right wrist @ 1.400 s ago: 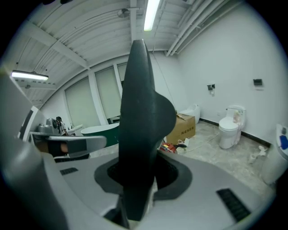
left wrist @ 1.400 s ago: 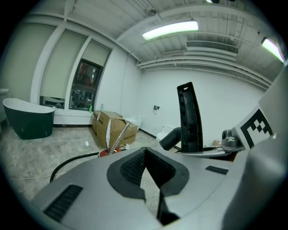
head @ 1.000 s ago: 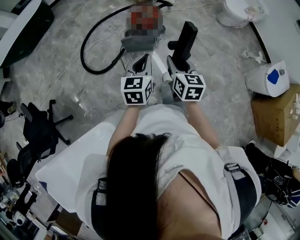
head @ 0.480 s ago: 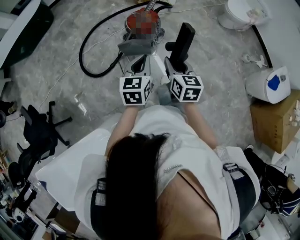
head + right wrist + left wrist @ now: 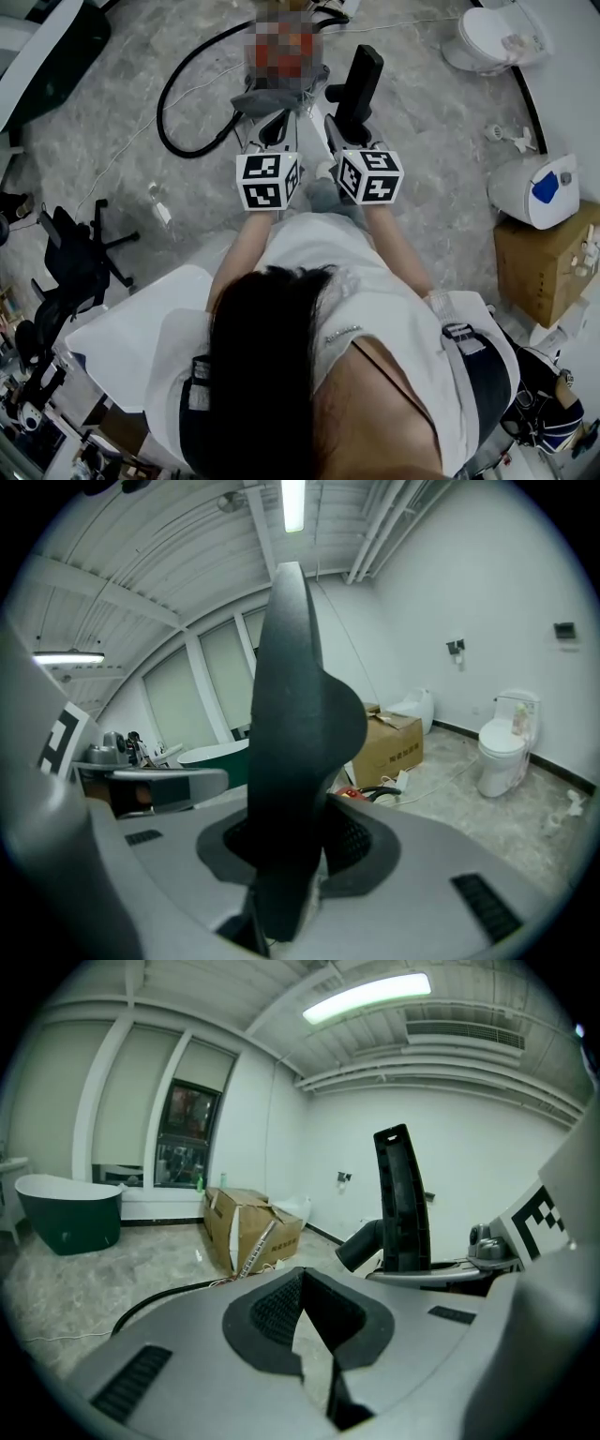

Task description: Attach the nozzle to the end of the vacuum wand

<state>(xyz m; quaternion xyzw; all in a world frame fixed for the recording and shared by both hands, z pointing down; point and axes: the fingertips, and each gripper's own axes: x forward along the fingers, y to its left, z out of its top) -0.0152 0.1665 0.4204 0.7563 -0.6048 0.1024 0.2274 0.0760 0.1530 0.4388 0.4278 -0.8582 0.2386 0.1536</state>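
In the head view my right gripper (image 5: pixel 344 127) is shut on a black vacuum nozzle (image 5: pixel 359 82) that stands upright out of its jaws. The right gripper view shows the nozzle (image 5: pixel 291 752) filling the gap between the pads of that gripper (image 5: pixel 286 860). My left gripper (image 5: pixel 274 127) is beside it, shut and empty. Its closed jaws (image 5: pixel 314 1335) show in the left gripper view, with the nozzle (image 5: pixel 398 1199) to their right. On the floor just ahead lies the grey vacuum body (image 5: pixel 277 92) with its black hose (image 5: pixel 178 94). I cannot make out the wand's end.
A toilet (image 5: pixel 492 37) stands at the far right, with a white and blue appliance (image 5: pixel 539 183) and a cardboard box (image 5: pixel 544 258) nearer. A black office chair (image 5: pixel 80 253) is on the left. A green tub (image 5: pixel 66 1213) and another box (image 5: pixel 248 1227) stand by the wall.
Both grippers have moved a little forward over the floor toward the vacuum body, side by side. The nozzle stays held in the right one, and the left stays shut.
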